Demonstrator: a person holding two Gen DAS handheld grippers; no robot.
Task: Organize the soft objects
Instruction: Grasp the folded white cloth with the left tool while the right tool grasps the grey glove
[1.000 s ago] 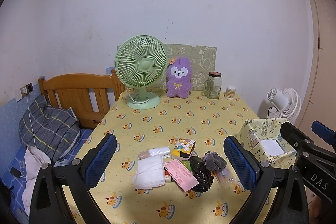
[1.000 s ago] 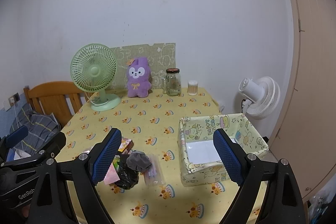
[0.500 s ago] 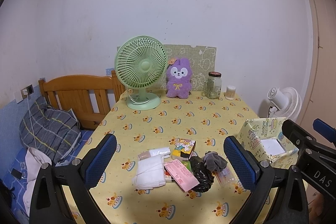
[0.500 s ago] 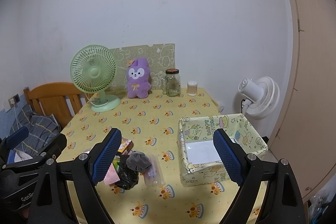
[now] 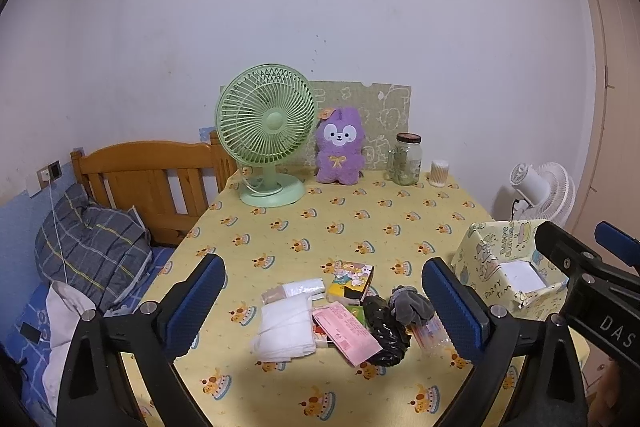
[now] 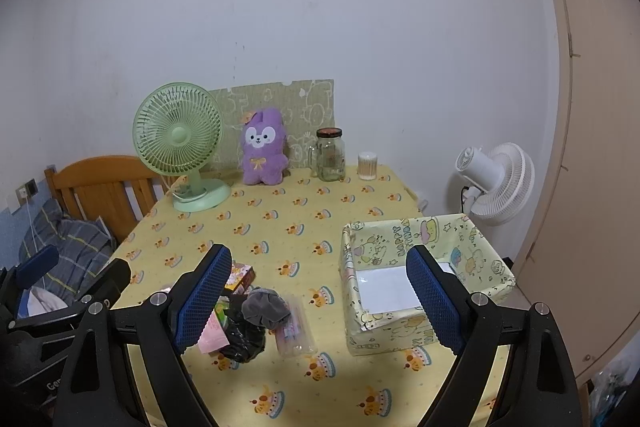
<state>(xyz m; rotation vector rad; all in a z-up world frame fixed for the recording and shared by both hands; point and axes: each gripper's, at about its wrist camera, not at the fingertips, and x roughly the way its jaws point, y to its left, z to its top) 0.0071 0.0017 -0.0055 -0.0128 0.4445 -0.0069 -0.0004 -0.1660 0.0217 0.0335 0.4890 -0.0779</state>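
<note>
Above the table (image 5: 360, 219), L gripper (image 5: 324, 299) & R gripper (image 6: 316, 299) are held wide open, empty; barely shifted vs. 1 s ago. Soft pile (image 5: 340, 319) lies untouched beside box (image 6: 424, 291); sorting not begun.

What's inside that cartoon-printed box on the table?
The cartoon-printed box shows only a white sheet on its floor; the right gripper's finger hides part, and the near wall covers the front strip.

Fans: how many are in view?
2. A green fan stands on the table's far left corner; a white fan stands off the table's right side. None seems hidden.
</note>
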